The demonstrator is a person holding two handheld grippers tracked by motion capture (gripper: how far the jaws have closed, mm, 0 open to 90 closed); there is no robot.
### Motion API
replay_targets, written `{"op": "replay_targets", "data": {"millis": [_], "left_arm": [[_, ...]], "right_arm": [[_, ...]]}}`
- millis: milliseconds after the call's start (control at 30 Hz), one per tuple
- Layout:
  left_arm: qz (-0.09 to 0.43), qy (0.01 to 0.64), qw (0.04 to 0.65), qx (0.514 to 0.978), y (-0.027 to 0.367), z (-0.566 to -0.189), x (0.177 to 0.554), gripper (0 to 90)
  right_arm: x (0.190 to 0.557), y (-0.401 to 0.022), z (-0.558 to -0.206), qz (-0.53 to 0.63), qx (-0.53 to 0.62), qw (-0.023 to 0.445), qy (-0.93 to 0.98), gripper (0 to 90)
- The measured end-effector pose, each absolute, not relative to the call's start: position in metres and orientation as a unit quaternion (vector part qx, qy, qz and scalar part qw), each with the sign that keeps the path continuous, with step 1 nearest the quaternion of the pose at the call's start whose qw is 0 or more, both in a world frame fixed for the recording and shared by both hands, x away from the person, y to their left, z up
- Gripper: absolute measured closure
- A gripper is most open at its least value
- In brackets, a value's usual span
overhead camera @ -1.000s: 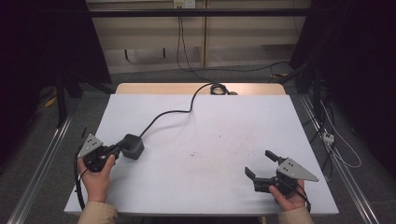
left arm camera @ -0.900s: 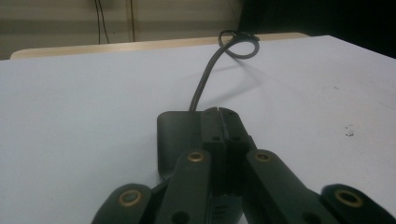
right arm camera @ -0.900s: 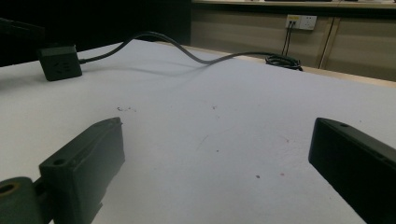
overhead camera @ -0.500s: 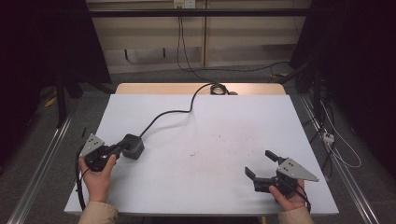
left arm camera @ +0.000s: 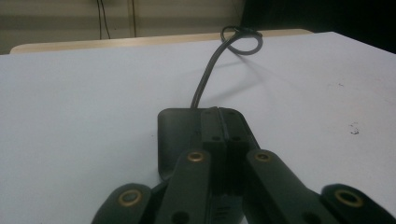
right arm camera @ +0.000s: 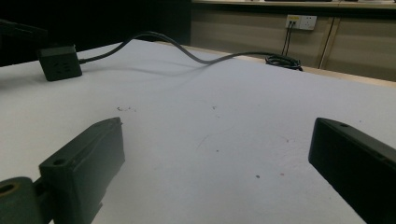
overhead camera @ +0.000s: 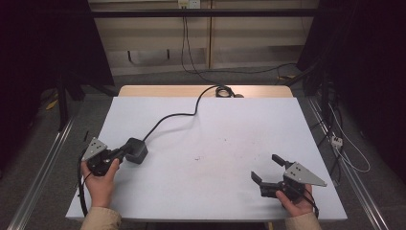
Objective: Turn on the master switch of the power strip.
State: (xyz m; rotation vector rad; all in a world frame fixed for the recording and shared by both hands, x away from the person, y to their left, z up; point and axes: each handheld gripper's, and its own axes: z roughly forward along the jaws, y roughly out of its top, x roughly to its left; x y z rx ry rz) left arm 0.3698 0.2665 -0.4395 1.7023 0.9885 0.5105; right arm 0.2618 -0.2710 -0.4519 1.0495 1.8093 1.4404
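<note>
White table point(overhead camera: 210, 143): left tool point(overhead camera: 125, 149) pressed together, seemingly touching black power cube point(overhead camera: 138, 150); right tool point(overhead camera: 268, 168) spread.

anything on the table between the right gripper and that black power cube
Nothing visible. The right gripper, jaws open, faces bare white table across to the black power cube, where the shut left gripper sits. The cube's black cable runs off toward the far edge.

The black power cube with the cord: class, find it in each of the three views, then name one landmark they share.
High view: power cube at the table's left, at the left gripper tips.
Left gripper view: bottom centre, under the closed jaws.
Right gripper view: far upper left.
Shared landmark: its black cord, running to the table's far edge.
</note>
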Motion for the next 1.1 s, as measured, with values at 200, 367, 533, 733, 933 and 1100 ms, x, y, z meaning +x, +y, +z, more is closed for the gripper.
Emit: {"op": "replay_targets", "data": {"millis": [200,367,533,733,933,1100], "left_arm": [[0.21,0.415,0.531,0.708,0.2661,-0.441,0.37,90.0],[0.209,0.416,0.531,0.709,0.2664,-0.4415,0.3699,90.0],[0.205,0.417,0.533,0.707,0.2676,-0.4425,0.37,90.0],[0.205,0.418,0.533,0.706,0.2675,-0.4428,0.37,90.0],[0.205,0.418,0.533,0.706,0.2675,-0.4432,0.3699,90.0],[0.206,0.418,0.532,0.707,0.2672,-0.4433,0.3699,90.0]], "right_arm": [[0.2617,-0.2708,-0.4518,0.542,0.395,0.297,0.68,3.2],[0.2615,-0.2708,-0.4518,0.542,0.395,0.297,0.68,3.1],[0.2612,-0.2709,-0.4516,0.542,0.395,0.297,0.68,3.2],[0.2612,-0.2711,-0.4517,0.542,0.395,0.298,0.68,3.2],[0.2612,-0.271,-0.4517,0.541,0.395,0.298,0.681,3.2],[0.2613,-0.271,-0.4517,0.54,0.395,0.298,0.681,3.2]]}}
